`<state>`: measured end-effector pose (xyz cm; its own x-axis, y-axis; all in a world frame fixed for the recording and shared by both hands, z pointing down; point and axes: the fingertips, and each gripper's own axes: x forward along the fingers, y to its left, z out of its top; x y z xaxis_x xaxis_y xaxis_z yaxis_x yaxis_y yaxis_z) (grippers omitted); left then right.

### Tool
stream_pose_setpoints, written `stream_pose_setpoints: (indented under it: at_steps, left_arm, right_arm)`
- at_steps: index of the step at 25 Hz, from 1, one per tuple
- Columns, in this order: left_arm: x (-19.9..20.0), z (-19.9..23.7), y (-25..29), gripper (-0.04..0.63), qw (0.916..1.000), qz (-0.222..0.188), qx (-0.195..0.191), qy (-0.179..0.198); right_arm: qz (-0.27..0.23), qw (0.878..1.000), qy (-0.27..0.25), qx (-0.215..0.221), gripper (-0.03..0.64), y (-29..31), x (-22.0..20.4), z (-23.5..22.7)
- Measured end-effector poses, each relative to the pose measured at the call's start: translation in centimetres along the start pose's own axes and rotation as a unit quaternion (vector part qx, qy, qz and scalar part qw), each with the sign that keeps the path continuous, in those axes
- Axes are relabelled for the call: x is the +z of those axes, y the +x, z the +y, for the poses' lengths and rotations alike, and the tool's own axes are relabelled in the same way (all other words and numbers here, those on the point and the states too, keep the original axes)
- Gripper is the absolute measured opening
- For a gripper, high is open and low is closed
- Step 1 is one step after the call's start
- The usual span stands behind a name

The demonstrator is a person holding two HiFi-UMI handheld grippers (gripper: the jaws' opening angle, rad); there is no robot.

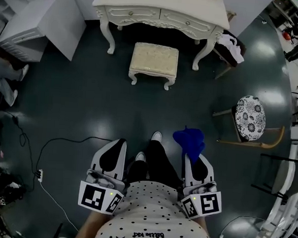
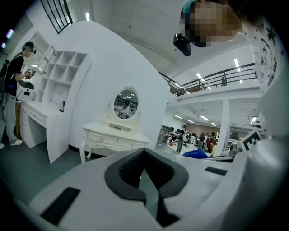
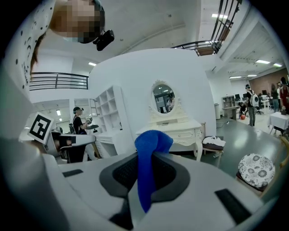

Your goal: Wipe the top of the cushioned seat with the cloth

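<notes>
The right gripper [image 1: 192, 157] pinches a blue cloth [image 3: 146, 158] between its jaws, and the cloth bunches up above the tips. The left gripper [image 2: 143, 152] holds nothing, and its jaws seem pressed together at the tips. Both are close to the person's body. The cream cushioned stool [image 1: 154, 60] stands well apart from them, just in front of the white dressing table [image 1: 161, 12]. A chair with a patterned round cushion [image 1: 250, 118] stands to the right.

Head view looks steeply down from well short of the dressing table [image 1: 161, 12]; both gripper views face that table, tilted upward, from afar.
</notes>
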<state>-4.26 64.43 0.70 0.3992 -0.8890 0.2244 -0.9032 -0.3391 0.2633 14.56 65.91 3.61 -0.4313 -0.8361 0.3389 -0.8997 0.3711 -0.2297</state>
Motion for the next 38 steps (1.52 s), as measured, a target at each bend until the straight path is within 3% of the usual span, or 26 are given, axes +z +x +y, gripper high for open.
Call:
stream_pose_setpoints:
  at_steps: [8,19,24,32,38]
  left_arm:
    - [3.4,1.4,8.1,0.009,0.999,-0.034,0.03,0.005]
    - [5.4,3.8,14.4,0.009,0.9992,-0.023,0.029,0.014]
    - [6.7,6.3,18.4,0.009,0.9998,-0.016,0.004,0.009]
    - [10.1,9.5,24.1,0.01,0.997,0.015,-0.074,0.016]
    - [10.7,11.6,26.9,0.009,0.997,0.018,-0.073,0.017]
  right_arm:
    - [-0.012,1.0,-0.012,0.014,0.063,5.9,4.3,-5.9]
    - [-0.01,1.0,0.011,-0.014,0.063,10.9,6.1,-9.8]
    - [-0.014,0.999,0.012,-0.035,0.063,15.0,7.8,-10.1]
    - [-0.025,0.997,0.03,-0.059,0.063,21.6,11.4,-7.3]
    - [-0.041,0.993,0.034,-0.105,0.063,24.2,13.2,-9.3]
